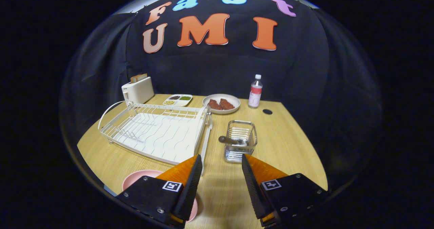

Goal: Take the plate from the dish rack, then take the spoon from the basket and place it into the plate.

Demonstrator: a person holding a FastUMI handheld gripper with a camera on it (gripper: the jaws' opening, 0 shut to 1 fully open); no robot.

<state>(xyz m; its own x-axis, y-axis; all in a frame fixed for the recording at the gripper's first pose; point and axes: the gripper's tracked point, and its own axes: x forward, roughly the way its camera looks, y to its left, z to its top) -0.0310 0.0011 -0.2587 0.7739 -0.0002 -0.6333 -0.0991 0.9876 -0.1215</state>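
Two fingers spread wide, gripper (221, 161) empty above wooden table (291, 144); wire basket (240, 145) with spoon (228, 140) just ahead, pink plate (139, 178) under left finger.

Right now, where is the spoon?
In the gripper view, the spoon lies in the wire basket, its handle poking out toward the white dish rack, just ahead of the open hand-held gripper.

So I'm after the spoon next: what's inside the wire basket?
A spoon lies in the basket, handle poking out toward the dish rack. Its bowl is blurred behind wires.
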